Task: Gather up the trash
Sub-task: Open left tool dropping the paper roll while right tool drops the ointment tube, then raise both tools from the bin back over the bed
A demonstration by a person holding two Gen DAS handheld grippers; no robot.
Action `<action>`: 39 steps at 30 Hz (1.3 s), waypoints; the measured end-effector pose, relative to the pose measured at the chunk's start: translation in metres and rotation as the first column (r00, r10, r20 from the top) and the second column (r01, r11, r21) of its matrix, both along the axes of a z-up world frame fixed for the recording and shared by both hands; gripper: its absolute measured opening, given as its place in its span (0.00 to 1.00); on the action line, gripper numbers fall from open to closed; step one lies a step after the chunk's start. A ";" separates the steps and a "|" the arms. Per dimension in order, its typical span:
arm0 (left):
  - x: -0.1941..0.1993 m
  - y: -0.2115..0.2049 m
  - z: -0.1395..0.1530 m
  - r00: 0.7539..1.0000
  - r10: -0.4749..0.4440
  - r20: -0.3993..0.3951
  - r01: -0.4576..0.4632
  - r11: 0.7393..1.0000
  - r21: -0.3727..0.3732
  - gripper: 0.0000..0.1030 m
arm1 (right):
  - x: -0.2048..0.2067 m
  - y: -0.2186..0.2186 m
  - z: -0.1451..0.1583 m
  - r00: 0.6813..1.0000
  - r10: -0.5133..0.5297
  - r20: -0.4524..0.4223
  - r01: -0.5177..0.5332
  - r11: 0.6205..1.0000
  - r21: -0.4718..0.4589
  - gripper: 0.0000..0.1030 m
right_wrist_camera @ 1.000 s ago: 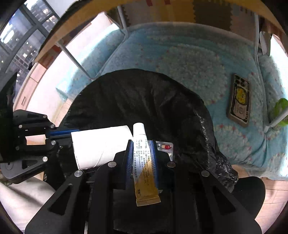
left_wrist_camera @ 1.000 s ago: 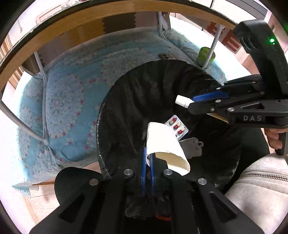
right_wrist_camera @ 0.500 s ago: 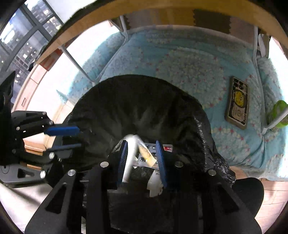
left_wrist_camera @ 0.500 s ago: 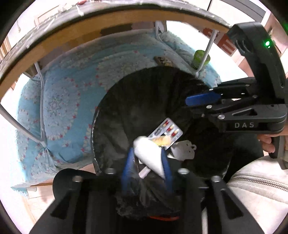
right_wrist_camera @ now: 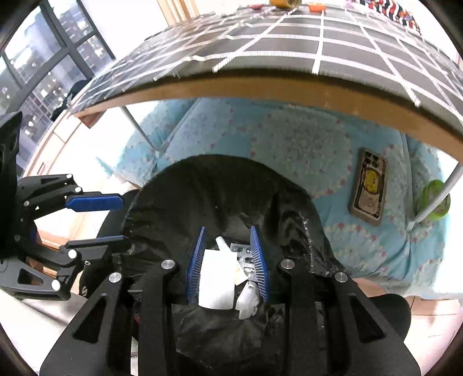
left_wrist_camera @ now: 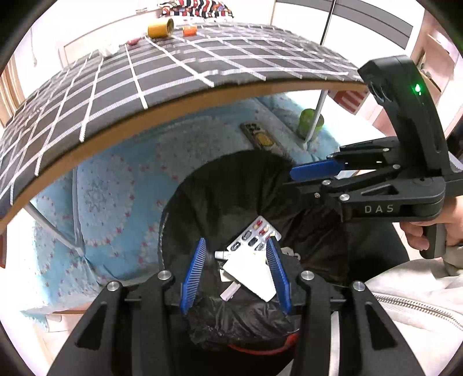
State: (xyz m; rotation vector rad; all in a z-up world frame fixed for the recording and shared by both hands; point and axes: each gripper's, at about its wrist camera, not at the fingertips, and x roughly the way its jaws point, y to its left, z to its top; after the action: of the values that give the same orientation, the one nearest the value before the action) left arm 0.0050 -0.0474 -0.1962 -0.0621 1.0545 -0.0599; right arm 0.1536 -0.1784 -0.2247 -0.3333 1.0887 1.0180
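Presently, I list what my two cameras show. Item one: the black trash bag (left_wrist_camera: 231,202), mouth open, on the floor below the edge of the checked table (left_wrist_camera: 202,57). Item two, inside the bag: a white paper cup (left_wrist_camera: 251,274), a blister pack of pills (left_wrist_camera: 254,234) and a small tube (left_wrist_camera: 222,254), all lying loose together on the plastic. Item three: my left gripper (left_wrist_camera: 237,254), its jaws opening, blue pads on either side of the litter far below them but pressing on nothing. Item four: my right gripper (right_wrist_camera: 228,260), jaws parted and empty, the cup and tube seen between its pads (right_wrist_camera: 259,260) yet lying in the bag, not gripped. Item five, off the task for now: a phone-like case (right_wrist_camera: 369,188) and a green cup (right_wrist_camera: 434,202) on the blue quilt (right_wrist_camera: 289,144) beside the bag. On the tabletop at the far side I note a yellow tape roll (left_wrist_camera: 160,27) and a small orange thing (left_wrist_camera: 189,30), too small to name. My judgement: the drop into the bag is done and both claws are free. The next move calls for lifting clear of the table edge, picking out further litter on the tabletop, and approaching it with jaws wide.
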 end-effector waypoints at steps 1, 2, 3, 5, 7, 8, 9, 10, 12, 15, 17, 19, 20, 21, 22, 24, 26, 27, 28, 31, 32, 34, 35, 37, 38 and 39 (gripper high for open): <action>-0.001 0.001 0.003 1.000 0.002 0.008 -0.002 1.000 0.001 0.41 | 0.000 -0.001 0.002 1.000 0.000 0.004 0.000 1.000 0.003 0.31; -0.001 0.002 0.007 1.000 0.005 0.019 -0.005 1.000 0.002 0.41 | -0.001 -0.002 0.006 1.000 0.000 0.011 0.000 1.000 0.010 0.31; -0.002 0.003 0.011 1.000 0.007 0.028 -0.007 1.000 0.002 0.41 | -0.002 -0.002 0.009 1.000 0.000 0.017 0.000 1.000 0.015 0.31; -0.003 0.006 0.020 0.999 0.013 0.051 -0.013 1.000 0.001 0.41 | -0.004 -0.003 0.018 0.999 0.004 0.032 -0.005 1.000 0.026 0.31; -0.004 0.010 0.028 0.997 0.019 0.070 -0.019 1.000 0.002 0.41 | -0.005 -0.004 0.026 0.999 0.005 0.051 -0.006 0.999 0.034 0.31; -0.004 0.013 0.034 0.996 0.025 0.084 -0.025 1.000 0.005 0.41 | -0.004 -0.004 0.031 0.998 0.005 0.060 -0.007 0.999 0.041 0.31; -0.004 0.015 0.037 0.995 0.027 0.093 -0.028 1.000 0.005 0.41 | -0.004 -0.005 0.036 0.998 0.004 0.068 -0.008 0.999 0.049 0.31; -0.003 0.018 0.042 0.994 0.030 0.106 -0.031 1.000 0.005 0.41 | -0.004 -0.006 0.039 0.997 0.004 0.074 -0.008 0.998 0.054 0.31; -0.002 0.021 0.051 0.992 0.033 0.124 -0.035 0.999 0.012 0.41 | -0.004 -0.007 0.049 0.996 0.005 0.092 -0.012 0.998 0.067 0.31; 0.002 0.026 0.064 0.987 0.037 0.155 -0.041 0.999 0.026 0.41 | -0.002 -0.007 0.062 0.993 0.008 0.116 -0.017 0.996 0.084 0.31; 0.005 0.031 0.071 0.984 0.041 0.174 -0.047 0.998 0.029 0.41 | 0.000 -0.007 0.070 0.991 0.006 0.130 -0.019 0.995 0.095 0.31; 0.009 0.034 0.079 0.981 0.043 0.191 -0.050 0.998 0.034 0.41 | 0.003 -0.007 0.077 0.990 0.006 0.143 -0.021 0.994 0.104 0.31; 0.011 0.036 0.083 0.979 0.043 0.201 -0.052 0.998 0.039 0.41 | 0.005 -0.007 0.081 0.988 0.007 0.153 -0.024 0.994 0.107 0.31; 0.014 0.038 0.087 0.977 0.042 0.211 -0.052 0.998 0.042 0.41 | 0.007 -0.007 0.083 0.987 0.008 0.159 -0.026 0.994 0.109 0.31; 0.015 0.040 0.090 0.975 0.042 0.217 -0.052 0.998 0.043 0.41 | 0.008 -0.006 0.086 0.986 0.009 0.166 -0.027 0.994 0.110 0.31; 0.020 0.045 0.097 0.972 0.044 0.232 -0.057 0.997 0.048 0.41 | 0.012 -0.004 0.093 0.983 0.010 0.183 -0.032 0.993 0.116 0.31; 0.026 0.049 0.103 0.968 0.043 0.246 -0.057 0.997 0.051 0.41 | 0.017 -0.002 0.100 0.980 0.009 0.199 -0.033 0.992 0.121 0.31; 0.029 0.052 0.106 0.967 0.043 0.252 -0.059 0.997 0.055 0.41 | 0.020 -0.001 0.102 0.979 0.008 0.205 -0.034 0.992 0.123 0.31; 0.032 0.054 0.107 0.966 0.044 0.256 -0.060 0.997 0.056 0.41 | 0.024 0.001 0.105 0.977 0.006 0.212 -0.033 0.992 0.125 0.31; 0.042 0.062 0.113 0.962 0.049 0.270 -0.068 0.996 0.063 0.41 | 0.034 0.007 0.110 0.974 0.001 0.226 -0.031 0.991 0.130 0.31; 0.046 0.065 0.115 0.960 0.052 0.274 -0.073 0.995 0.065 0.41 | 0.039 0.009 0.112 0.973 -0.002 0.232 -0.029 0.991 0.131 0.31; 0.055 0.072 0.119 0.958 0.058 0.282 -0.080 0.995 0.065 0.41 | 0.045 0.012 0.115 0.971 -0.006 0.237 -0.027 0.990 0.135 0.31; 0.057 0.075 0.119 0.957 0.062 0.284 -0.083 0.994 0.065 0.41 | 0.049 0.013 0.116 0.971 -0.009 0.241 -0.025 0.990 0.135 0.31; 0.065 0.083 0.121 0.954 0.072 0.289 -0.094 0.994 0.063 0.41 | 0.058 0.017 0.118 0.969 -0.012 0.246 -0.023 0.990 0.139 0.32; 0.070 0.088 0.122 0.953 0.079 0.292 -0.101 0.993 0.062 0.41 | 0.061 0.019 0.119 0.968 -0.013 0.249 -0.022 0.990 0.138 0.32; 0.074 0.092 0.123 0.952 0.084 0.294 -0.106 0.992 0.061 0.41 | 0.064 0.021 0.119 0.967 -0.014 0.253 -0.021 0.990 0.138 0.32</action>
State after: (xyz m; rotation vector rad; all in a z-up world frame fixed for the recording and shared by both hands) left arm 0.0790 0.0446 -0.0729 -0.0334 0.7567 0.0576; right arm 0.2181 -0.1576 -0.1053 -0.3418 0.7822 1.0181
